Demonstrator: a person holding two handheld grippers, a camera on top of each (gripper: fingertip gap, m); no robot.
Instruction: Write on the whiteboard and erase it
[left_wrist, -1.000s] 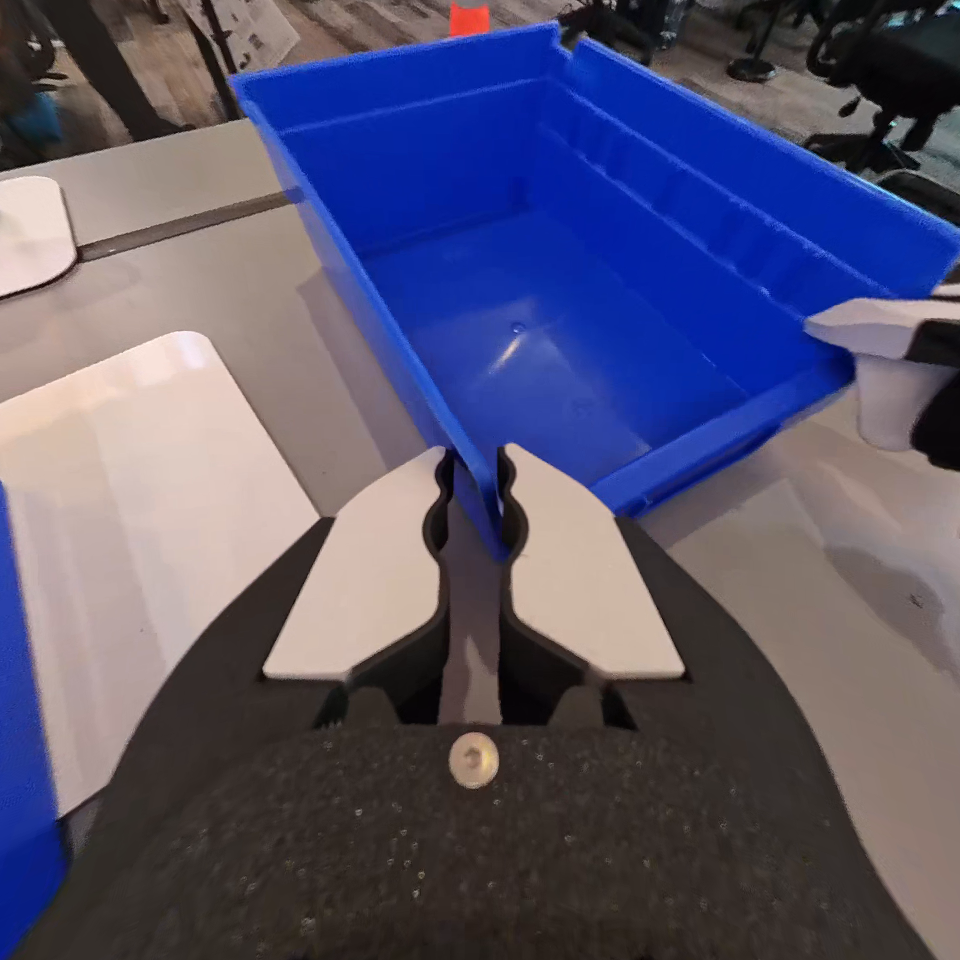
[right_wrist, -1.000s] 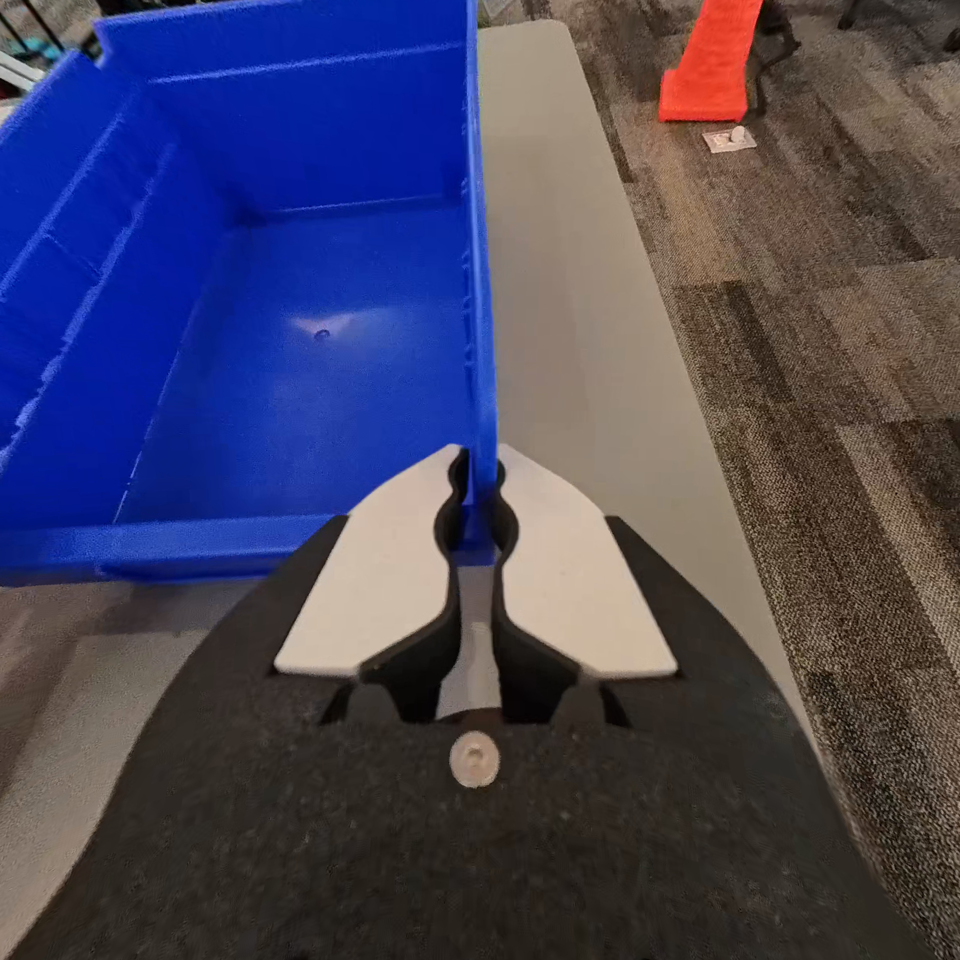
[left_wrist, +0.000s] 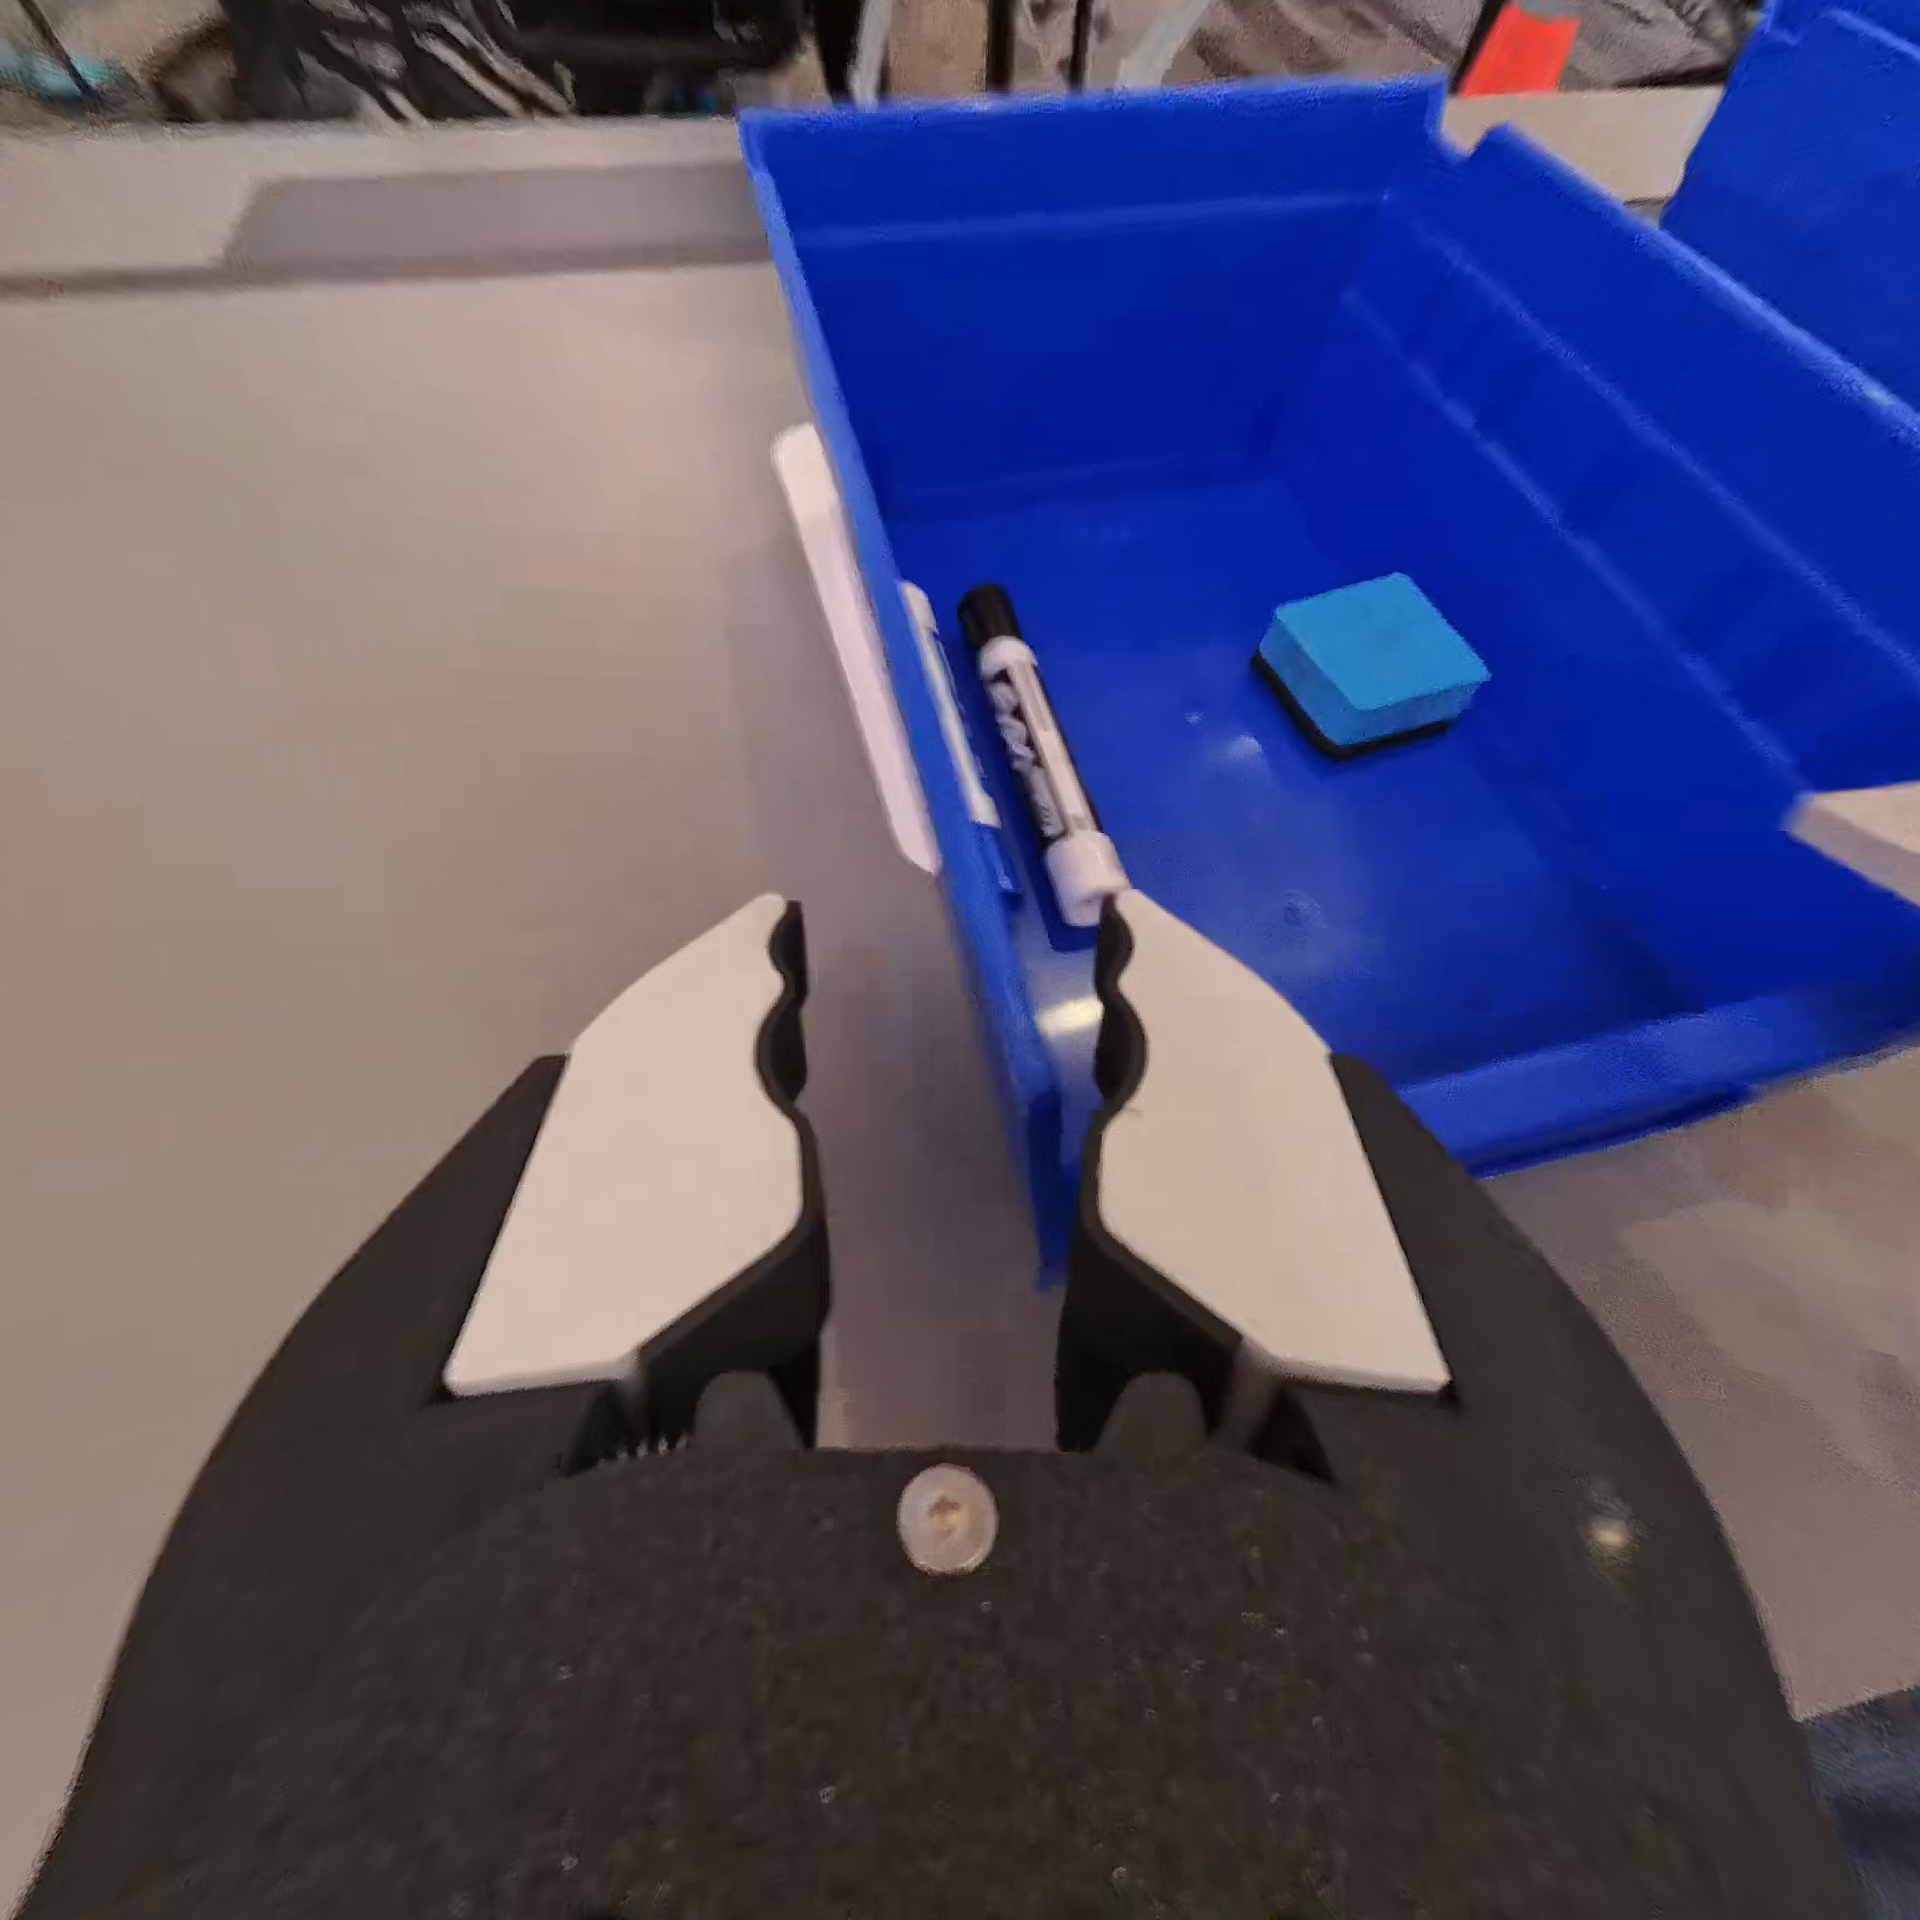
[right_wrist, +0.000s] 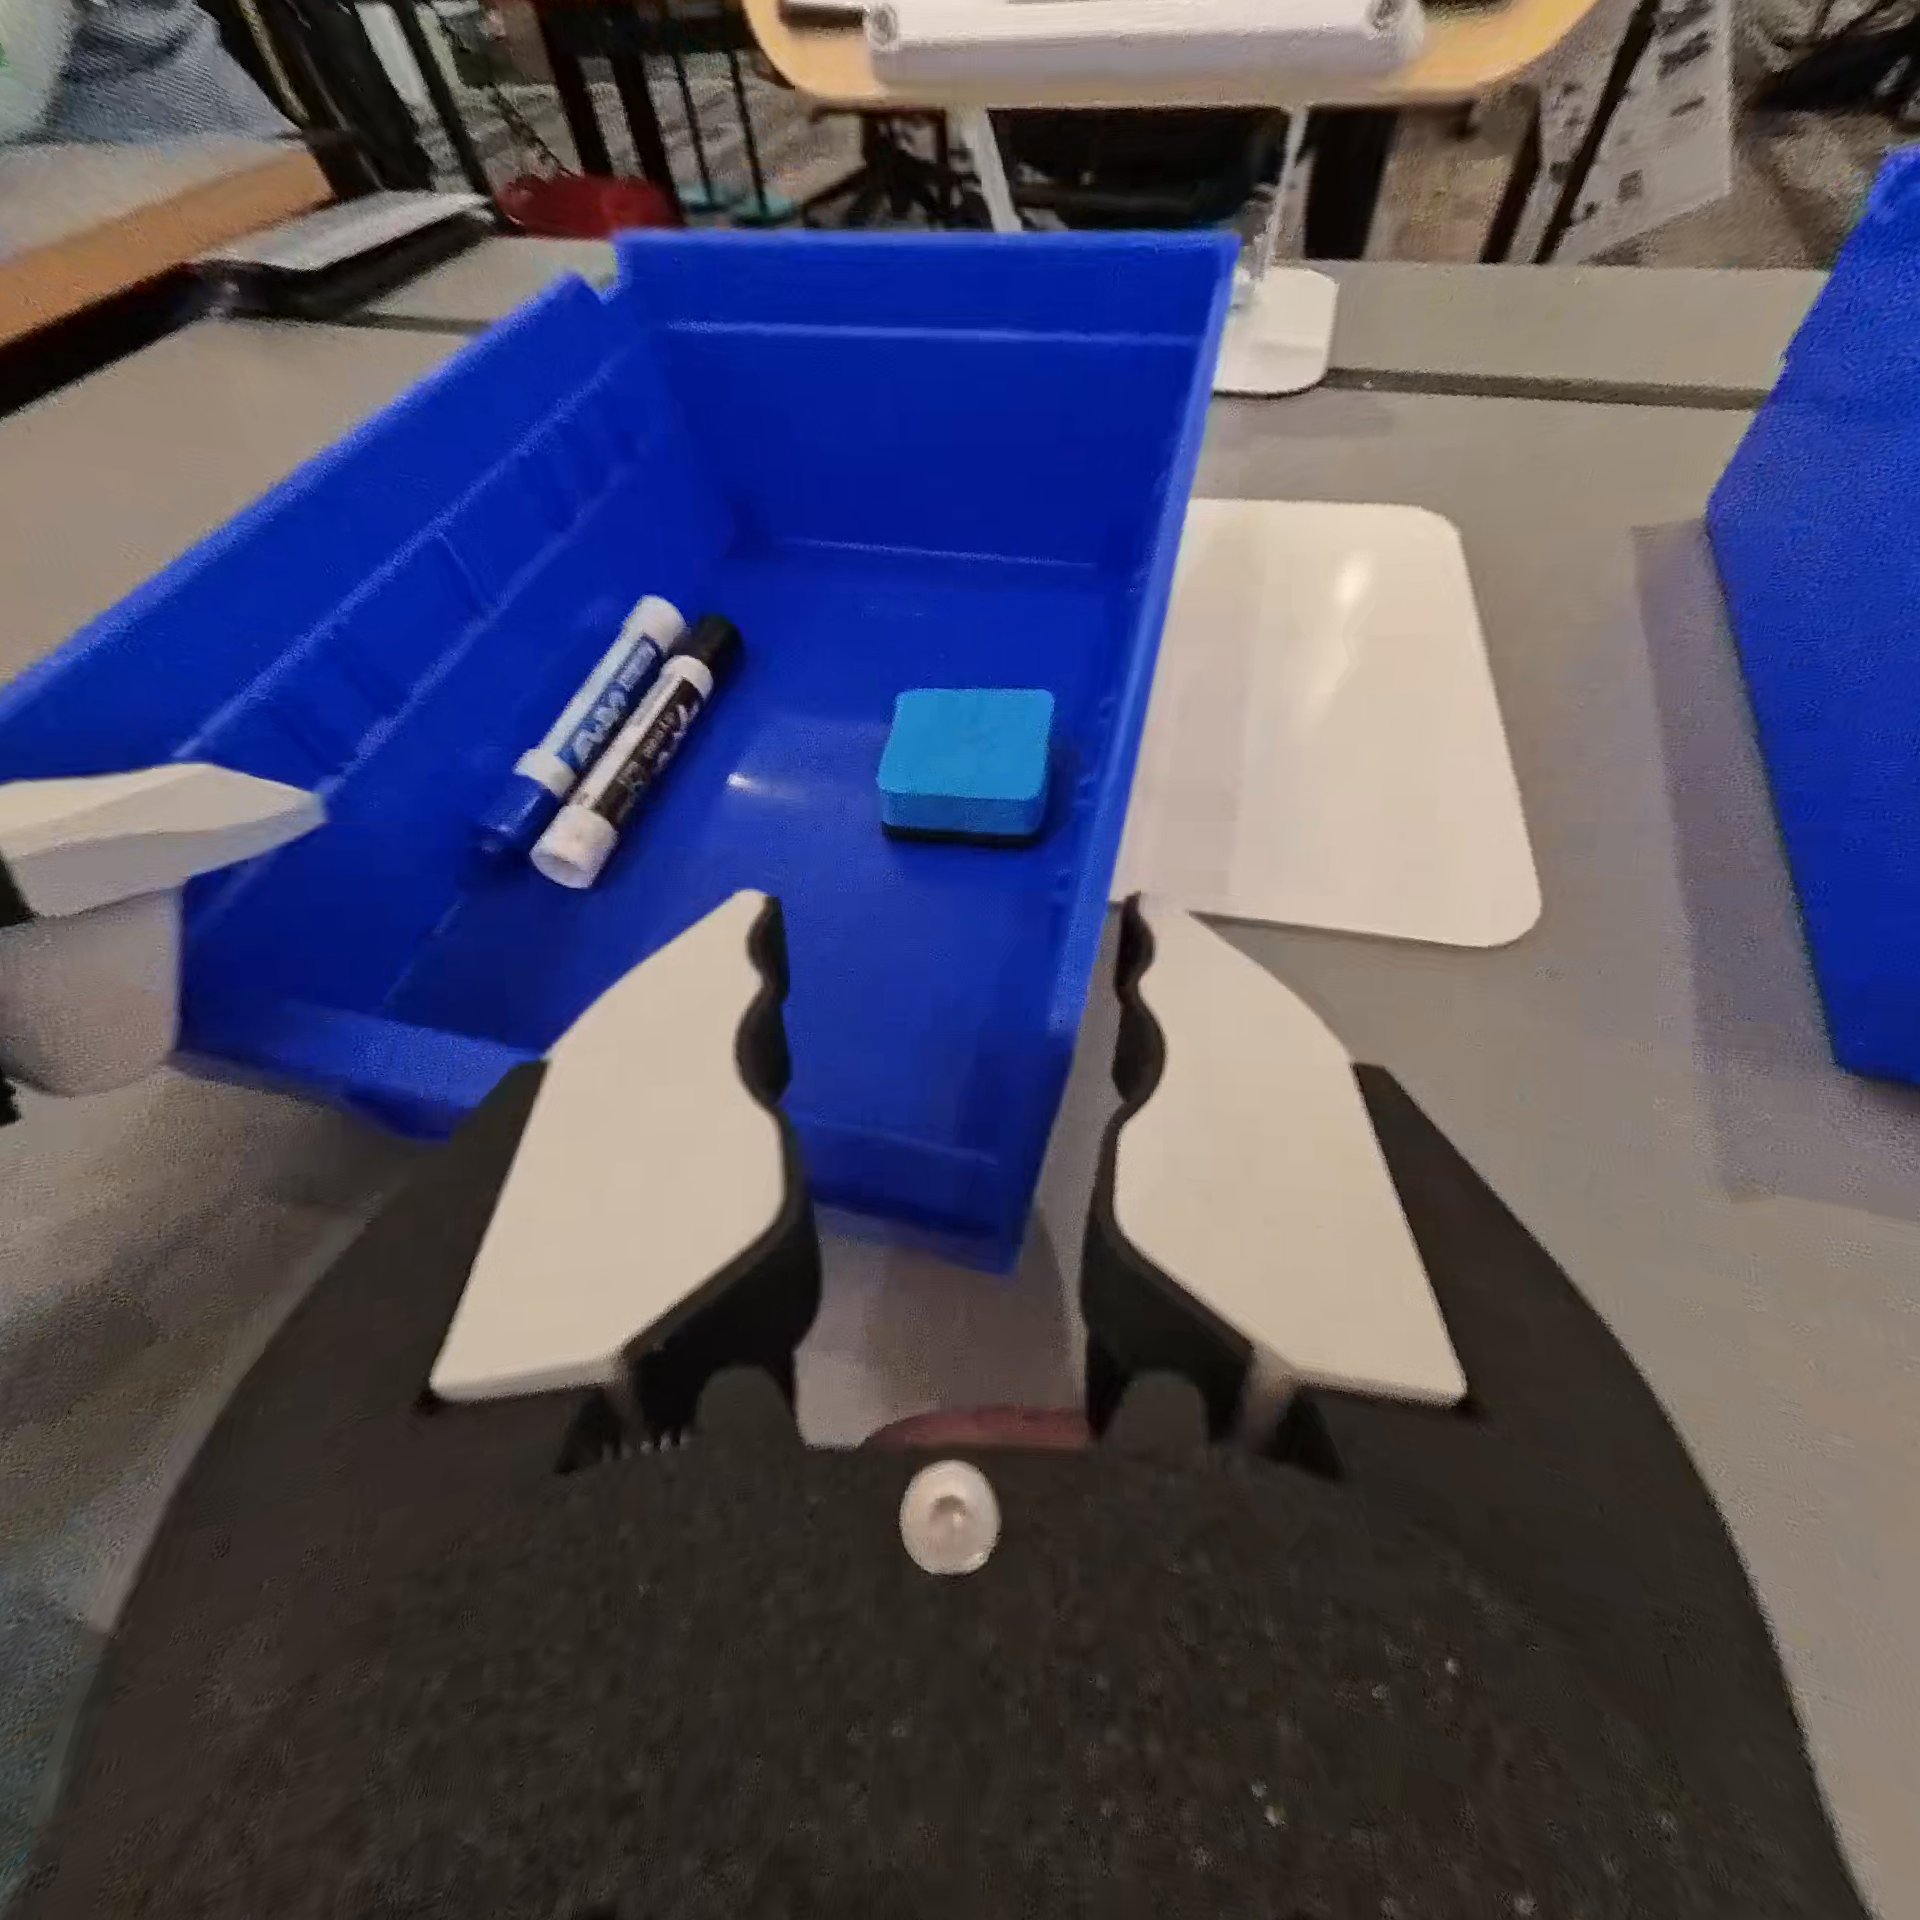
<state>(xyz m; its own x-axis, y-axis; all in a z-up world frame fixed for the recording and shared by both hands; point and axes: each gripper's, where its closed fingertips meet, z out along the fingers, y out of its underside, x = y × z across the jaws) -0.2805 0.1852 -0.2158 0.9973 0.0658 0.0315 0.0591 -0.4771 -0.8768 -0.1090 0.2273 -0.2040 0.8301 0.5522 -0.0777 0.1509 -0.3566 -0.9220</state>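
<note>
Left wrist view: a blue bin (left_wrist: 1195, 343) stands on the grey surface (left_wrist: 364, 623); a black-capped marker (left_wrist: 1034, 748) lies on the bin floor along the left wall, and a blue eraser (left_wrist: 1371, 675) with a dark underside sits apart from it toward the middle.
Second marker: only a sliver of a blue marker (left_wrist: 961, 748) shows between the black-capped one and the wall in this view.
Whiteboard, left view: a narrow white edge (left_wrist: 852, 644) shows just outside the bin's left wall; whether it touches the wall cannot be told.
Left hand-held gripper (left_wrist: 951, 914): jaws spread wide, holding nothing; the bin's near left corner wall sits in the gap between the fingers, touching neither as far as can be seen.
Right wrist view: the same blue bin (right_wrist: 904, 301) holds the two markers side by side and touching, the blue-capped one (right_wrist: 592, 717) nearer the left wall, the black-capped one (right_wrist: 644, 748) next to it, with the eraser (right_wrist: 966, 758) well to their right near the right wall.
Whiteboard, right view: a white board with rounded corners (right_wrist: 1340, 727) lies flat on the surface (right_wrist: 1558, 1143) just beside the bin's right wall, blank.
Second bin: another blue bin (right_wrist: 1829, 727) stands at the right, beyond the whiteboard; its inside is not visible.
Right hand-held gripper (right_wrist: 951, 914): jaws spread wide and empty, straddling the bin's near right corner.
Other gripper: the left gripper's white fingers (right_wrist: 156, 821) show at the bin's near left corner.
</note>
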